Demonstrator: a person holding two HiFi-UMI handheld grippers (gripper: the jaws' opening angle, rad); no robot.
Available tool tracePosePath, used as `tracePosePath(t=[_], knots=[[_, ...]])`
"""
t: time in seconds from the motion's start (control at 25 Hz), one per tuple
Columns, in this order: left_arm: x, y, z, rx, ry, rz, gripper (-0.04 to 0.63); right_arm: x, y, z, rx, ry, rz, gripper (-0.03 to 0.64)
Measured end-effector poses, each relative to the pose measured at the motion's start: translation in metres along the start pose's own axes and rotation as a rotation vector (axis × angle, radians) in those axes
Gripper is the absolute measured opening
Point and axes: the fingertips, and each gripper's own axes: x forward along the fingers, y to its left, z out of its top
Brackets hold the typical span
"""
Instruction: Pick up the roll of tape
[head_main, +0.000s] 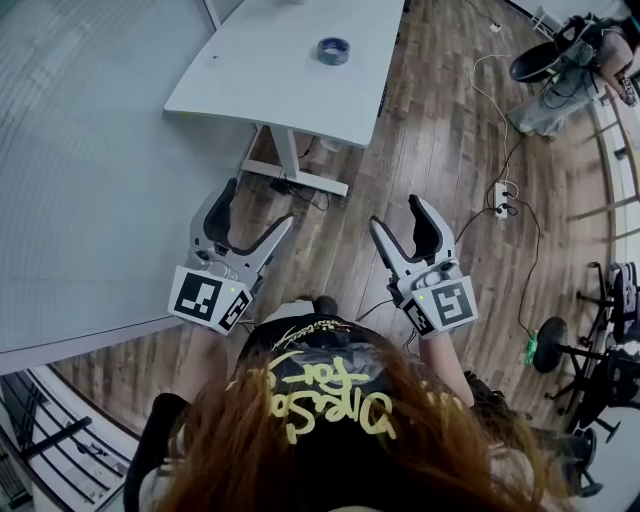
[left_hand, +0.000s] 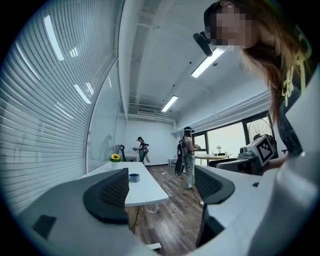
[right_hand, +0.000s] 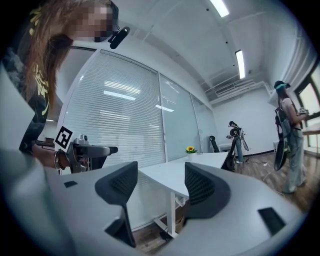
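Sitting on table (head_main: 262, 70): roll of tape (head_main: 334, 50)
left gripper (head_main: 258, 204): jaws apart, empty, short of table
right gripper (head_main: 397, 212): jaws apart, empty

My target: the roll of tape (head_main: 334, 50), flat on the white table (head_main: 270, 70).
I see a dark blue ring lying with its hole facing up, toward the right edge of the tabletop in the head view.

There were two grippers, a left gripper (head_main: 255, 207) and a right gripper (head_main: 398, 212). One table (head_main: 270, 85) and one roll of tape (head_main: 334, 50) lay well ahead of their fingers. Farther beyond the fingers were two people (left_hand: 188, 156) (left_hand: 142, 148) and one sunflower (left_hand: 115, 157).
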Motion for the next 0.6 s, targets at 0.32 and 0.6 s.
tracePosePath(t=[0.32,0.6], knots=[[0.006,-0.013,-0.003,-0.017,0.016,-0.008,0.403,-0.005,-0.01,-0.01,0.033,0.021,0.011,0.278],[0.018,0.013,-0.013,-0.03,0.042,0.025,0.397,0.016,-0.023,-0.017,0.024,0.039,0.028,0.278]])
